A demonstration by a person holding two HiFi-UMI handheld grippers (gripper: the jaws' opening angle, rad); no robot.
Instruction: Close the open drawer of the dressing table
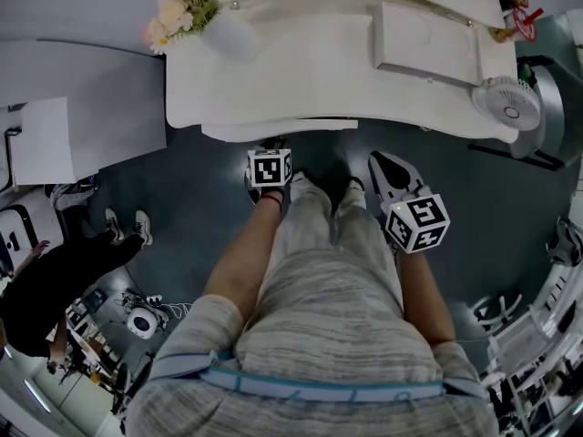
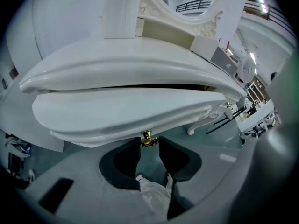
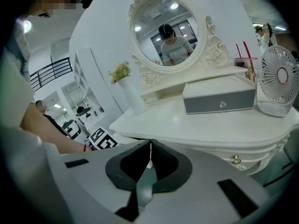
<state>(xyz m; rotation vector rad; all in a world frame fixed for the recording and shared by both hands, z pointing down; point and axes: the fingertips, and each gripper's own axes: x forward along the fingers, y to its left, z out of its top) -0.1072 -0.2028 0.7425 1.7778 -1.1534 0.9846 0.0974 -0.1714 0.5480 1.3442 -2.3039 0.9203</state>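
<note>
Drawer (image 2: 126, 113) on the dressing table (image 2: 131, 69) is only sticking out a bit. From the head view it's a thin white lip just past the table's front edge, right in front of the person's feet. Its long axis runs side to side along that curved front edge, and the drawer face points straight back at the person. In the left gripper view there's a dark slit between the table top and the drawer front, so it's not fully in.

Left tongs (image 2: 149, 143) are about half open, pointing steeply down, with the little gold knob (image 2: 147, 138) sitting right between the tips. The pads look like they're pinching it from both sides, though the angle is tight, so I'd only say probably.

Right tongs (image 3: 149, 144) are closed with just a hairline between the pads and nothing in them. They hang off to the right of the drawer, clear of the table, aimed towards the mirror (image 3: 163, 29).
</note>
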